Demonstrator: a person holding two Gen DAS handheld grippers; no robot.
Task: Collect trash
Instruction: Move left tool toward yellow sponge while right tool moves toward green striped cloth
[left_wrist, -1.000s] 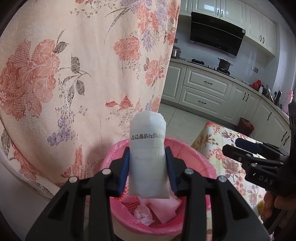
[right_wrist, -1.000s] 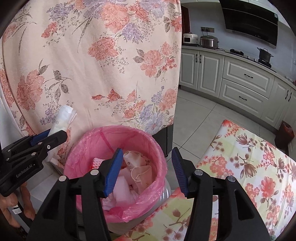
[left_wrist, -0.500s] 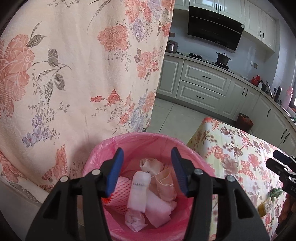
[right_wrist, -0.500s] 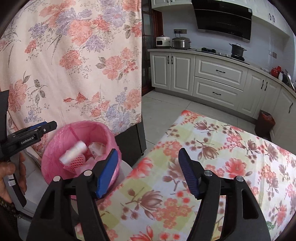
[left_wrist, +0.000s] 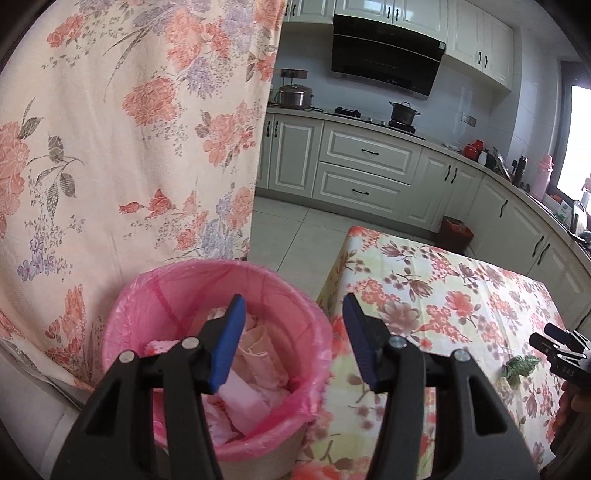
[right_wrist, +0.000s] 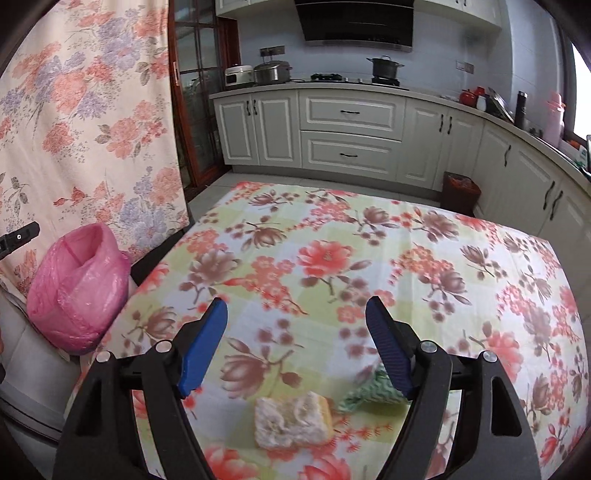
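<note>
A bin with a pink liner (left_wrist: 218, 266) stands beside the table and holds crumpled pink and white trash (left_wrist: 258, 354). My left gripper (left_wrist: 293, 301) hovers over the bin's right rim, open and empty. The right gripper (right_wrist: 295, 302) is above the floral tablecloth (right_wrist: 332, 236), and its jaws are opening with nothing between them. Just below it lie a pale, crumbly yellow-white piece (right_wrist: 291, 419) and a green patterned wrapper (right_wrist: 369, 393), which the right finger partly hides. In the left wrist view the green wrapper (left_wrist: 521, 365) lies by the right gripper's fingertips (left_wrist: 554, 339). From the right wrist view the bin (right_wrist: 79, 291) is at the far left.
A floral curtain (left_wrist: 129, 129) hangs behind the bin. Grey-white kitchen cabinets (right_wrist: 351, 129) line the far wall, with pots on the counter. A small dark bin with a red liner (right_wrist: 461, 188) stands on the floor beyond the table.
The left gripper let go of a white wrapped roll, which dropped into the pink bin, then shifted right. The right gripper swung from over the bin to over the table, its jaws widening.
</note>
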